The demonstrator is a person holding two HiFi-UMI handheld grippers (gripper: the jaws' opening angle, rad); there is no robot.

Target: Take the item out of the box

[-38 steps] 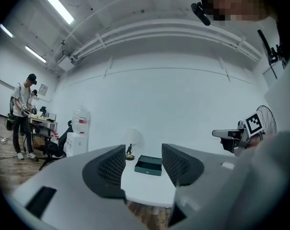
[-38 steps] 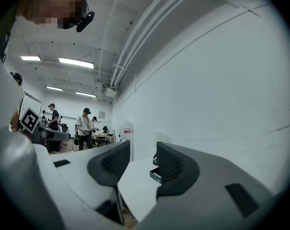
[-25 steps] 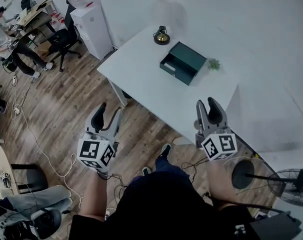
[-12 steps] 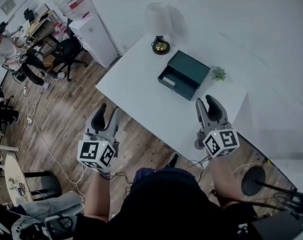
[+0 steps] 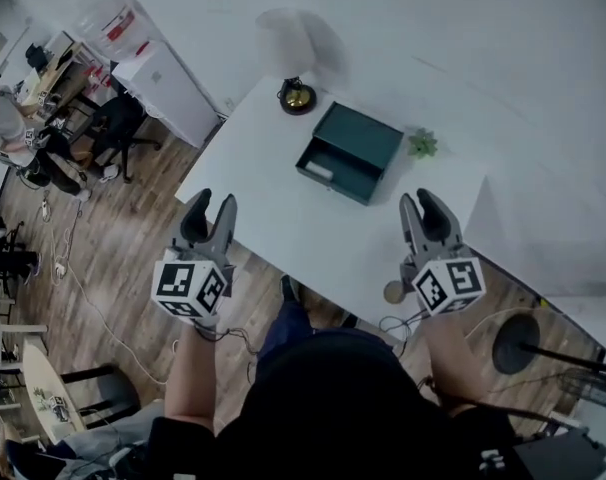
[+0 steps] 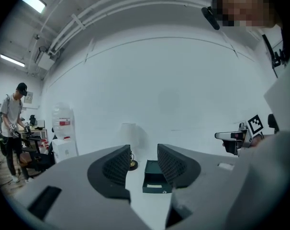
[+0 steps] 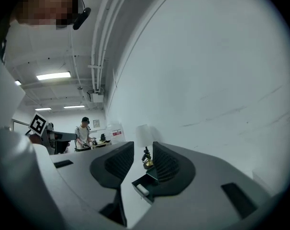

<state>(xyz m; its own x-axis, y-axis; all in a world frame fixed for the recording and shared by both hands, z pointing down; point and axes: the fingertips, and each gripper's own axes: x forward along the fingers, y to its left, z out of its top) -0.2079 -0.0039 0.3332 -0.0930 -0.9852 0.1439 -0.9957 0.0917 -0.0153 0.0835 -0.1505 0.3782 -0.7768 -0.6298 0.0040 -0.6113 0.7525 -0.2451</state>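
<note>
My left gripper [image 5: 211, 208] and right gripper [image 5: 419, 204] hang empty over the near edge of the white table [image 5: 273, 203], jaws closing with nothing between them. The green box [image 5: 358, 143] sits mid-table, well apart from both. Its drawer is out, with a small white item [image 5: 320, 171] inside.

Dark green rectangular box [image 5: 361, 136] on a plain white table [image 5: 283, 218], with a streaked brown wood-grain plank floor [image 5: 123, 238] below.
A small white oblong item [image 5: 320, 171] shows pale against the box's dark green drawer. The round lamp base [image 5: 297, 98] is brassy gold under a white shade. The little plant [image 5: 422, 145] is leafy green.
</note>
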